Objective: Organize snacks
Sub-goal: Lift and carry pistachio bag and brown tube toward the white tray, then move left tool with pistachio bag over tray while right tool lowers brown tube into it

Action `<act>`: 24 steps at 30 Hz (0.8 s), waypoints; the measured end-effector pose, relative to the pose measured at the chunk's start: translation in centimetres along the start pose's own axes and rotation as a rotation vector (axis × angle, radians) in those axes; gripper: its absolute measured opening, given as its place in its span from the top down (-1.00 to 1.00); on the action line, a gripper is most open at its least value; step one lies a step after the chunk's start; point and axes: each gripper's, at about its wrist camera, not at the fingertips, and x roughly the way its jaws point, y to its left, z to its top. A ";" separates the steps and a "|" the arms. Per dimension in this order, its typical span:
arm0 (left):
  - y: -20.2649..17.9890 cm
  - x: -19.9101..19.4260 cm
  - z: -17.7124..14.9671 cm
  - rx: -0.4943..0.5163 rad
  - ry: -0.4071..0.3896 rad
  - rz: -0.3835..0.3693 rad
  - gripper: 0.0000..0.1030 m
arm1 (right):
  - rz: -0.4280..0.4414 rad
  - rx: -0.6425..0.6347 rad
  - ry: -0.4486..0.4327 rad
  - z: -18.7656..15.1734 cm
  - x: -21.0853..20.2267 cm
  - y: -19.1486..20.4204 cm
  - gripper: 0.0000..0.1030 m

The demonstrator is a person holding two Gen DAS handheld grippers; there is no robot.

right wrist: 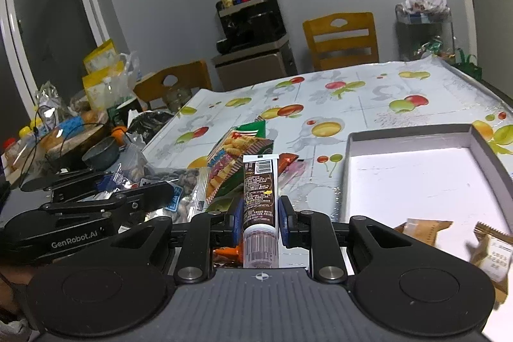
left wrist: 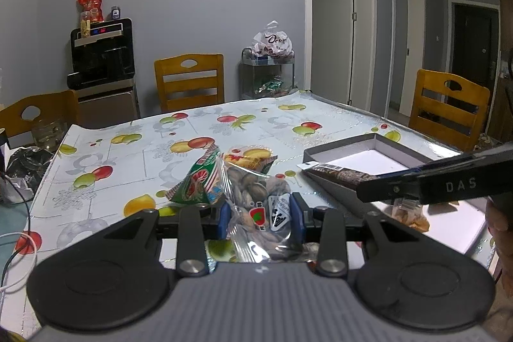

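At the fruit-print table (left wrist: 198, 130), my left gripper (left wrist: 260, 220) is clamped on a clear bag of nuts (left wrist: 256, 197), its blue pads pressing the crinkled plastic from both sides, jaws only narrowly apart. The bag hangs between the fingers above the tablecloth, its sealed top leaning away from me.

My right gripper (right wrist: 259, 218) is closed on a brown tube with a white cap end (right wrist: 259, 191), held lengthwise along the fingers, barcode end pointing away from me. In the left wrist view the same tube (left wrist: 336, 173) reaches over the near rim of the grey box (left wrist: 340, 148), with the right tool's black body just beside it.

Just beyond the nut bag lies a green-and-red snack packet (left wrist: 198, 181) on the cloth, touching a yellow-and-red biscuit packet (left wrist: 250, 157) behind it. In the right wrist view this same heap sits left of the tube, with an orange wrapper (right wrist: 287, 162) just behind the tube.

The grey box (right wrist: 410, 133), a shallow open tray with a white floor, sits on the table to the right of the heap. Two tan wrapped snacks (right wrist: 426, 229) lie on its floor at the near end.

Past the table's far edge stand wooden chairs (left wrist: 189, 79), a black drinks machine (left wrist: 102, 50) against the wall, and a small rack (left wrist: 267, 72) topped by a plastic bag.
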 end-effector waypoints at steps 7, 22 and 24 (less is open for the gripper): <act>-1.4 0.8 0.8 0.000 -0.007 -0.034 0.33 | -0.046 -0.006 -0.015 0.2 -1.3 -1.0 0.53; -6.6 2.2 3.3 0.061 -0.025 -0.123 0.33 | -0.123 0.013 -0.050 0.4 -4.4 -4.6 0.53; -7.1 2.3 3.5 0.065 -0.027 -0.129 0.33 | -0.128 0.015 -0.055 0.4 -4.6 -5.0 0.53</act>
